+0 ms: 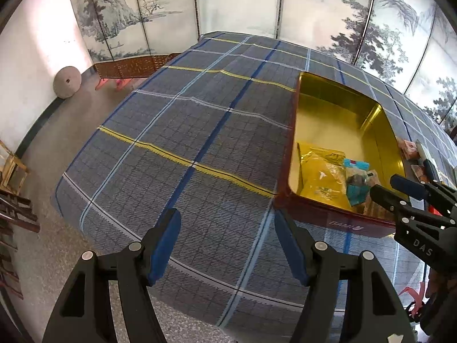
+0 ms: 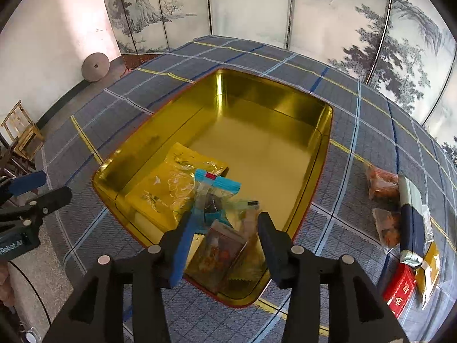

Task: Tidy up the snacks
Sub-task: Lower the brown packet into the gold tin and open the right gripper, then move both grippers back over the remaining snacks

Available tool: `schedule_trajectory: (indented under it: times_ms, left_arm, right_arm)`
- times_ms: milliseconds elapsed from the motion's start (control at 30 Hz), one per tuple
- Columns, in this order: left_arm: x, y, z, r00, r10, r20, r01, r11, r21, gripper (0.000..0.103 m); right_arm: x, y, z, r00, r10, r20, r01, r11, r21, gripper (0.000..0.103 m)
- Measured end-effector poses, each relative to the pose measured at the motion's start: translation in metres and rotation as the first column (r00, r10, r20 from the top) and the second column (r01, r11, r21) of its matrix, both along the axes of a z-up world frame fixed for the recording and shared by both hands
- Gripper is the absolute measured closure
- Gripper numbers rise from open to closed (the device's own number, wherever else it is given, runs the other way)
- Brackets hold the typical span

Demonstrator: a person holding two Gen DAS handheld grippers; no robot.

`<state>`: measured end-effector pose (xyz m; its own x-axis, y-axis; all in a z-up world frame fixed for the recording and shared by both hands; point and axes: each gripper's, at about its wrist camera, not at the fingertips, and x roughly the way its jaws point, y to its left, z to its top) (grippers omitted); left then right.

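Note:
A red tin with a gold inside (image 2: 271, 94) stands open on the plaid tablecloth. In its near end lie a yellow packet (image 2: 160, 183), a clear packet with a blue top (image 2: 217, 183) and a brownish packet (image 2: 220, 251). My right gripper (image 2: 225, 218) hangs open above that near end; the brownish packet lies below the gap and the pads do not touch it. The left wrist view shows the tin (image 1: 291, 131) at the right, with the right gripper (image 1: 384, 187) over its near corner. My left gripper (image 1: 225, 217) stands open over bare cloth left of the tin, with nothing between its fingers.
Loose snacks lie on the cloth right of the tin: two orange packets (image 2: 382, 183), a dark blue and white packet (image 2: 411, 228), a red box (image 2: 402, 288) and a yellow packet (image 2: 428, 271). A painted folding screen (image 2: 251, 8) stands behind the table. A stone wheel (image 1: 67, 81) leans on the wall.

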<state>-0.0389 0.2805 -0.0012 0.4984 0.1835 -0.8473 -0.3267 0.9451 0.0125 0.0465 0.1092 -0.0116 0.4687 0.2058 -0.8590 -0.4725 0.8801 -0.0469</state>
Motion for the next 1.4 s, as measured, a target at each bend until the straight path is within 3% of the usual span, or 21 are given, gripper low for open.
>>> schedule_trajectory:
  times_ms: [300, 600, 733, 967, 1067, 1400]
  left_arm:
    - [0.005, -0.028, 0.012, 0.998, -0.055, 0.013, 0.054, 0.998, 0.014, 0.037]
    - [0.017, -0.078, 0.021, 0.987, -0.163, 0.018, 0.162, 0.986, 0.024, 0.036]
    - [0.023, -0.102, 0.023, 0.978, -0.21, 0.014, 0.209, 0.977, 0.029, 0.033]
    - [0.032, -0.144, 0.02, 0.959, -0.283, -0.014, 0.283, 0.958, 0.038, 0.033]
    - [0.034, -0.159, 0.017, 0.95, -0.312, -0.027, 0.313, 0.949, 0.034, 0.032]
    - [0.041, -0.2, 0.01, 0.918, -0.39, -0.065, 0.393, 0.919, 0.024, 0.031]
  right_arm:
    - [-0.005, -0.05, 0.027, 1.0, 0.003, 0.029, -0.005, 0.999, 0.049, 0.056]
    - [0.02, -0.182, 0.04, 0.986, -0.168, 0.023, 0.168, 0.986, 0.007, 0.055]
    - [0.029, -0.231, 0.039, 0.982, -0.19, 0.021, 0.191, 0.98, -0.057, 0.047]
    - [0.046, -0.283, 0.024, 0.997, -0.08, -0.023, 0.075, 0.985, -0.157, 0.039]
    - [0.05, -0.295, 0.015, 0.999, -0.02, -0.042, 0.014, 0.988, -0.156, 0.037]
    - [0.055, -0.294, -0.008, 0.985, 0.155, -0.08, -0.169, 0.963, -0.209, 0.033]
